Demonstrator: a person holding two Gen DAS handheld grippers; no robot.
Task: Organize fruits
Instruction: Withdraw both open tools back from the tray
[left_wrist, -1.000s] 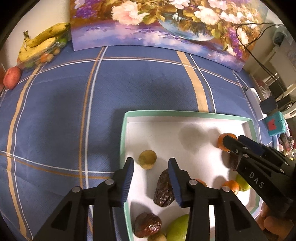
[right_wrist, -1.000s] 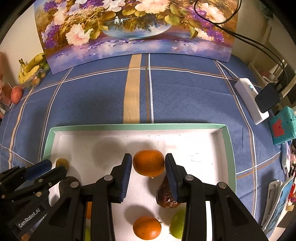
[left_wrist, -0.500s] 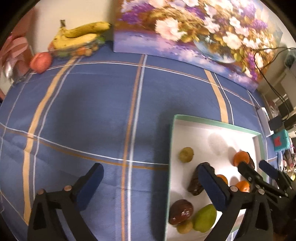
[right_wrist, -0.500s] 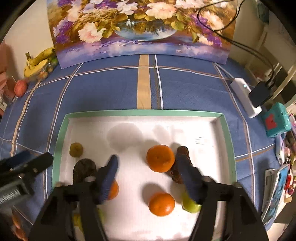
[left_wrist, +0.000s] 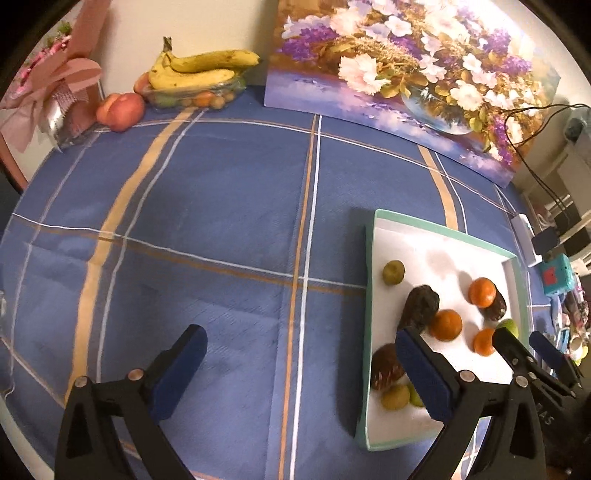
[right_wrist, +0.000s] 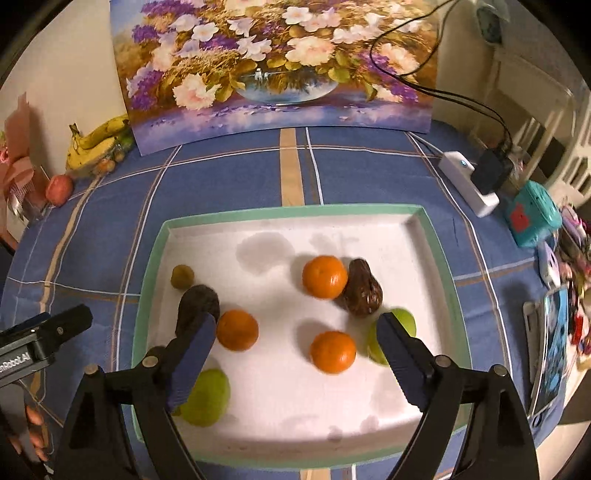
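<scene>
Both grippers are empty and hanging above the table now. Starting off to the far left, well beyond the left gripper (left_wrist: 299, 373), a bunch of bananas (left_wrist: 199, 70) and a red apple (left_wrist: 120, 107) sit by the wall, so by the look of it there's fruit left to gather. The left gripper is spread as wide as it goes, nothing between its fingers, just blue checked cloth (left_wrist: 221, 206) beneath; its jaws have just been opening. To its right lies the tray (right_wrist: 147, 273) with the green rim, and that's where most of the work shows: directly ahead of the right gripper (right_wrist: 295, 343), three oranges (right_wrist: 325, 277), two wrinkled dark fruits (right_wrist: 362, 288), a small brownish-green one (right_wrist: 182, 276) at the far left corner, and green fruits (right_wrist: 207, 400) partly hidden behind each finger. The right gripper's jaws have just been opening too, standing apart with nothing pinched, one orange below the gap. The fruit looks scattered, kinds mixed, not yet grouped; I'd call this midway.
</scene>
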